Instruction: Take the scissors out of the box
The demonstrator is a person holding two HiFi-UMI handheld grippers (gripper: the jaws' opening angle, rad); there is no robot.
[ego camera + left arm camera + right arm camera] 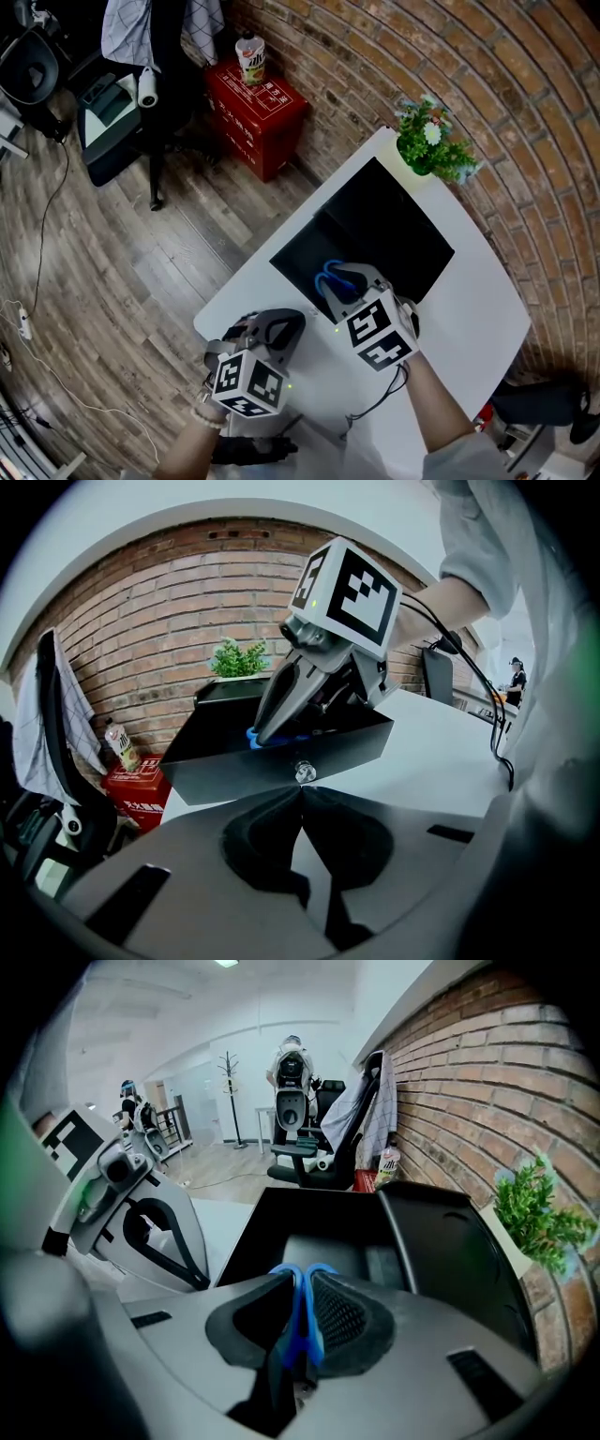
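Note:
A black box (298,255) lies open on the white table (473,309), its lid (455,1241) folded out to the right. My right gripper (330,283) reaches over the box's near end and is shut on the blue handles of the scissors (302,1321). In the head view the scissors (329,271) show as blue loops just past its fingers, and the blades are hidden. In the left gripper view the same blue handles (254,739) sit just above the box wall (281,766). My left gripper (296,322) hangs by the table's front left edge, shut and holding nothing.
A small potted plant (433,142) stands at the table's far corner by the brick wall. On the wood floor to the left are a red box (255,112) with a bottle on it and an office chair (141,103). Cables trail from the right gripper.

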